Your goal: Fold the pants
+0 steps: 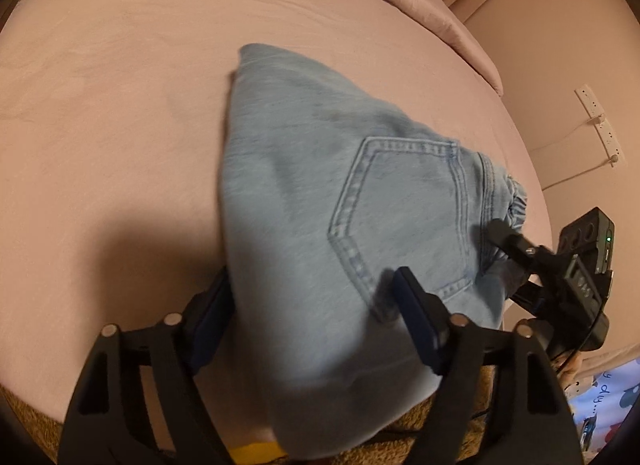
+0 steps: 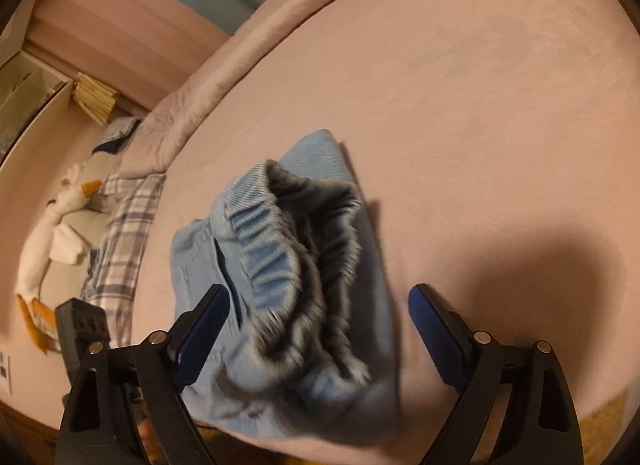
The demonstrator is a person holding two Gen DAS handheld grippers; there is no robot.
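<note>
Light blue denim pants [image 1: 320, 193] lie folded in a bundle on the pink bed sheet [image 1: 120, 105], back pocket up. My left gripper [image 1: 312, 297] is open, its jaws either side of the pants' near end, which hangs over the bed edge. In the right wrist view the pants [image 2: 288, 249] show their elastic waistband opening. My right gripper [image 2: 316, 305] is open, its fingers astride the waistband end. The right gripper also shows in the left wrist view [image 1: 520, 249] at the pants' right side.
A folded pink duvet [image 2: 224, 77] lies along the far side of the bed. A plaid cloth [image 2: 120, 241] and a white goose plush [image 2: 52, 225] lie at the left. A power strip [image 1: 600, 125] hangs on the wall. A brown rug [image 1: 400, 449] lies below the bed edge.
</note>
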